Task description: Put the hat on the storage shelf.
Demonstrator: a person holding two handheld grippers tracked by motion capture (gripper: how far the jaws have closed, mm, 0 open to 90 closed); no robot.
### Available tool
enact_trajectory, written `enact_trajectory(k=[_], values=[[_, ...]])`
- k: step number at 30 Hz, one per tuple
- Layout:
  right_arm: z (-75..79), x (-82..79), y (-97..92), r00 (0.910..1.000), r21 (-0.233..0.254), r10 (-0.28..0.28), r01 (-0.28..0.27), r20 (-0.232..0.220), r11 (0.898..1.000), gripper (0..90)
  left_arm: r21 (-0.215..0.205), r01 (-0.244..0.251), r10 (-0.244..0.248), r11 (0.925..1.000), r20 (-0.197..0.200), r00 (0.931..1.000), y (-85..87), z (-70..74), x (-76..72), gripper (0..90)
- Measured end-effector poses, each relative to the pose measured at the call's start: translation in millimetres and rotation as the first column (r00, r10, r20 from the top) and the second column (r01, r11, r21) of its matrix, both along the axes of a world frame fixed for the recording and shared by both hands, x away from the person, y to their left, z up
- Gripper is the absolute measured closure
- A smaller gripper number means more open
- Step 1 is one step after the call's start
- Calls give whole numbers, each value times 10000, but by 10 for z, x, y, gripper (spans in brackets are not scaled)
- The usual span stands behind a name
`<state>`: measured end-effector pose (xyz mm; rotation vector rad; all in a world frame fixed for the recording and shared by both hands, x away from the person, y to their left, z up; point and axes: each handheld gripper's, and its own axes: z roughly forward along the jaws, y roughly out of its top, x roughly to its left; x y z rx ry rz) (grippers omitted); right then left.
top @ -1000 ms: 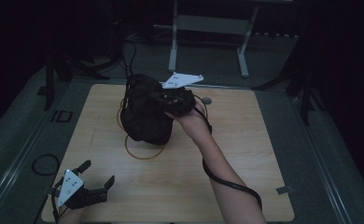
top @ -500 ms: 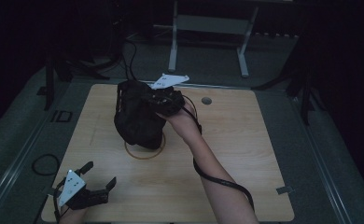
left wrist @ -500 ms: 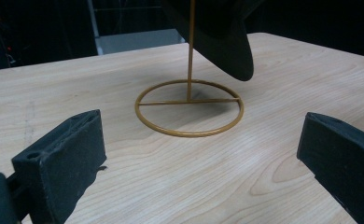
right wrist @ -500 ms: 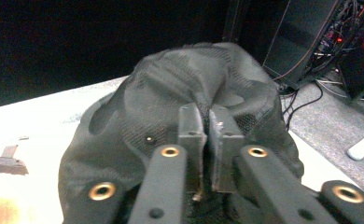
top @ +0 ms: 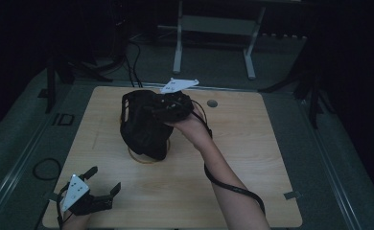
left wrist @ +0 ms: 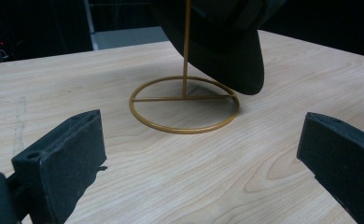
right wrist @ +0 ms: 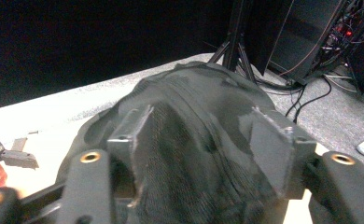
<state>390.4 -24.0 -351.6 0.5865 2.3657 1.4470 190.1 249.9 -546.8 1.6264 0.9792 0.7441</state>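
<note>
A black hat (top: 142, 124) hangs over a thin gold stand, whose ring base (top: 146, 158) lies on the wooden table (top: 252, 158). My right gripper (top: 171, 108) is at the hat's right side, shut on its crown. In the right gripper view the dark fabric (right wrist: 194, 107) bulges between the two jaws of the right gripper (right wrist: 203, 135). The left gripper (top: 103, 179) rests open near the table's front left corner. In its own view the left gripper (left wrist: 203, 140) faces the gold ring (left wrist: 185, 105) and upright pole, with the hat's brim (left wrist: 227, 56) low over the ring.
A small round hole (top: 212, 103) sits in the tabletop at the back right. A strip of tape (top: 290, 195) marks the right front edge. A white frame's legs (top: 179, 43) and cables (top: 46, 167) are on the floor beyond the table.
My right gripper has carried the hat leftward and a little toward the front. The hat now sits lower over the gold stand. The left gripper has stayed put.
</note>
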Motion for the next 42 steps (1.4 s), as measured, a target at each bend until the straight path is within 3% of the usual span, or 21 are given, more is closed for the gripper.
enact_trajectory(k=[8, 12, 15, 19, 30, 33, 38, 42], values=[[-15, -50, -171, 9989, 578, 232, -208, -412, 9981, 215, 183, 149, -147, 9997, -106, 9998, -68, -11, 5, 15], [-37, -96, -223, 9985, 499, 370, -350, -399, 9981, 135, 224, 244, -240, 9995, -154, 9996, -94, -19, 11, 15], [-70, -149, -307, 9970, 709, 628, -596, -445, 9957, 128, 266, 339, -333, 9991, -221, 9992, -106, -23, 14, 15], [-122, -207, -395, 9979, 681, 574, -552, -306, 9962, 129, 336, 345, -336, 9988, -272, 9991, -118, -28, 16, 15], [-292, -356, -569, 9987, 278, 481, -486, 182, 9984, 129, 591, 302, -272, 9978, -506, 9983, -108, -55, 30, 15], [-371, -395, -630, 9993, 304, 322, -327, 185, 9990, 129, 622, 387, -351, 9973, -578, 9977, -115, -65, 34, 15], [-540, -475, -703, 9991, -94, 380, -378, 200, 9992, 129, 664, 470, -428, 9967, -629, 9971, -127, -70, 40, 15], [-689, -543, -789, 9991, -133, 423, -423, -4, 9990, 129, 684, 561, -515, 9961, -673, 9964, -134, -76, 41, 15]])
